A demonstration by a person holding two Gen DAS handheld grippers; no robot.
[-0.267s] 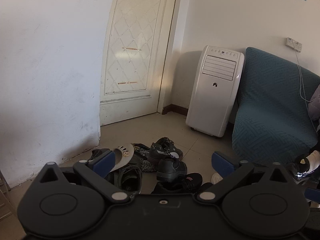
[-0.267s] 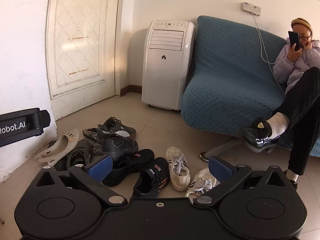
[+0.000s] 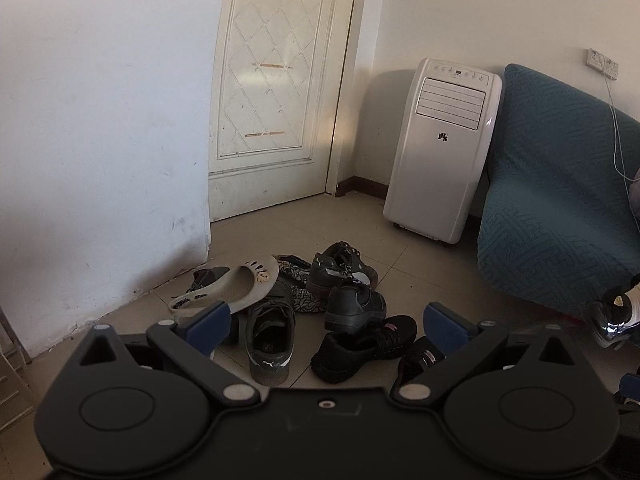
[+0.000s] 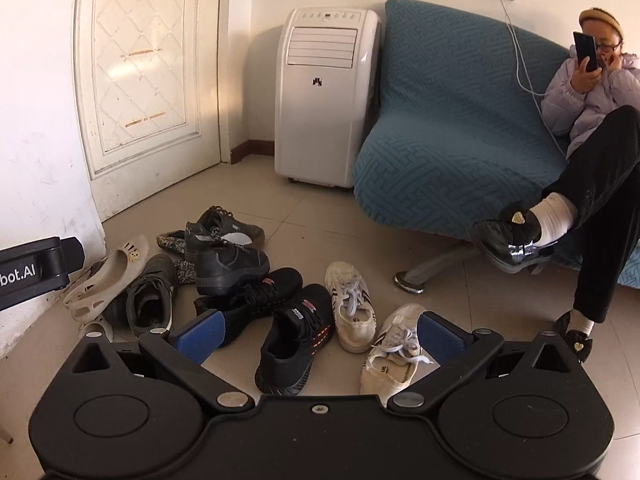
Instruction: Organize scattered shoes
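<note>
Both grippers held above the floor, aimed at the shoe pile. Left gripper [image 3: 326, 326] jaws spread wide, nothing between them. Right gripper [image 4: 320, 332] same: wide, empty.

Shoes all on the tile floor [image 4: 312, 216], bunched near the wall corner by the door [image 3: 272, 92]:
- beige perforated slipper [image 3: 236, 284] at the left edge, lying on top of a dark shoe
- grey-green sneaker [image 3: 270, 332] just beside it, opening facing the camera
- patterned flat [image 3: 300, 280] behind, partly under the others
- dark lace-up sneaker [image 3: 344, 266] furthest back
- black boot-type shoe [image 3: 354, 306] touching it
- two black knit sneakers [image 4: 296, 344], one crossed over the other's toe
- two white canvas sneakers [image 4: 352, 312], right of the pile, one tipped against the other

Around: white portable air conditioner [image 4: 324, 96] standing between door and teal sofa [image 4: 448, 120]. Person seated on the sofa [image 4: 592, 92], legs stretched out, one foot [image 4: 516, 240] in the air just right of the white sneakers. Sofa's metal leg [image 4: 412, 280] also near them. Left gripper's body visible at the left edge of the right view.
</note>
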